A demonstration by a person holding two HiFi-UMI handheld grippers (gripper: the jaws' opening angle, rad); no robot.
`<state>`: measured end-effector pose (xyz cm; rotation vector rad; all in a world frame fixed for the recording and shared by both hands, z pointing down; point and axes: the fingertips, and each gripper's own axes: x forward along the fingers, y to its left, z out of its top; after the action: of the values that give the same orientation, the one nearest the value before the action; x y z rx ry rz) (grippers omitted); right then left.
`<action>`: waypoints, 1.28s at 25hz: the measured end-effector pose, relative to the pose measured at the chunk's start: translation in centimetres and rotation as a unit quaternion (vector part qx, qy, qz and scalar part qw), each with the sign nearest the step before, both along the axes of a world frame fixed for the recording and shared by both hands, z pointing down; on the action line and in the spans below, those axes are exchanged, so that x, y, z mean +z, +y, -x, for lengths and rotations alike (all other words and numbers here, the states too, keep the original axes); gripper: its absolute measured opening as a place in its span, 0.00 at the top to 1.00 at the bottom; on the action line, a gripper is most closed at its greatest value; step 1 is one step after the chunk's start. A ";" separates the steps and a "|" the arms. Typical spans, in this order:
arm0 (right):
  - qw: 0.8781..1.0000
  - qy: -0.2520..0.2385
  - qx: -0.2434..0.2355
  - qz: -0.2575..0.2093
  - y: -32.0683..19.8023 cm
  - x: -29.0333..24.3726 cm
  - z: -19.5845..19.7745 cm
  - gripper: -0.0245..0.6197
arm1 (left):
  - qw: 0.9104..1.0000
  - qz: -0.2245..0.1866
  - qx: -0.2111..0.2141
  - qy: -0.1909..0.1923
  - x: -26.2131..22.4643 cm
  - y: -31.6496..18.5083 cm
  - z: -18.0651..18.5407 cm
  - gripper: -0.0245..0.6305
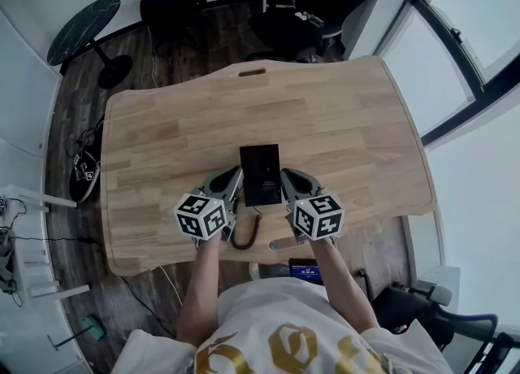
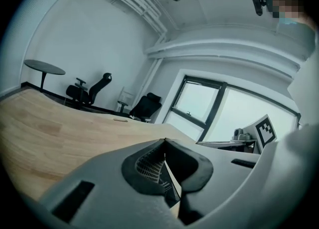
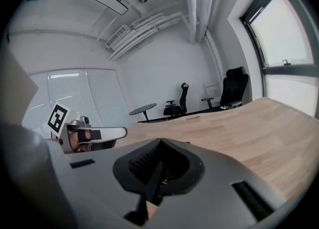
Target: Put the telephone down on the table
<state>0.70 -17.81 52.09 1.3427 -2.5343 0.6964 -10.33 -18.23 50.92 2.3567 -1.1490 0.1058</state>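
A flat black telephone (image 1: 261, 173) is held over the near part of the wooden table (image 1: 325, 120), between my two grippers. My left gripper (image 1: 235, 185) is shut on its left edge and my right gripper (image 1: 288, 184) is shut on its right edge. In the left gripper view the jaws (image 2: 164, 148) are closed on a thin dark slab (image 2: 168, 183). The right gripper view shows the same thin edge (image 3: 153, 183) pinched between closed jaws (image 3: 160, 146). A dark cord (image 1: 246, 232) loops down from the telephone's near end.
Black office chairs (image 1: 301, 19) stand behind the table's far edge. A round black side table (image 1: 81, 27) is at the far left. Cables and gear (image 1: 84, 165) lie on the floor to the left. Windows (image 1: 471, 23) run along the right.
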 end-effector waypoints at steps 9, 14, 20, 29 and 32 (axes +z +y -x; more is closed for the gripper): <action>0.999 0.014 0.017 -0.031 1.5 -2.0 -0.6 0.94 | 0.997 -0.066 -0.004 -0.032 -2.9 1.6 0.0 0.95; 0.999 0.018 0.023 -0.038 1.6 -2.6 -1.1 0.94 | 0.996 -0.075 -0.009 -0.036 -3.3 1.8 -0.2 0.95; 0.999 0.014 0.025 -0.040 1.5 -3.0 -1.2 0.95 | 0.995 -0.080 -0.010 -0.066 -3.1 2.0 0.0 0.95; 0.999 0.006 0.019 -0.036 1.4 -2.8 -0.8 0.95 | 0.996 -0.067 -0.029 -0.043 -2.9 1.6 1.1 0.95; 0.999 0.006 0.020 -0.036 1.1 -2.7 -0.7 0.95 | 0.996 -0.066 -0.026 -0.046 -2.8 1.4 1.1 0.95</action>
<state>1.42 -16.67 49.40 1.4188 -2.5532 0.6088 -11.47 -16.78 48.16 2.4567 -1.2962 0.1244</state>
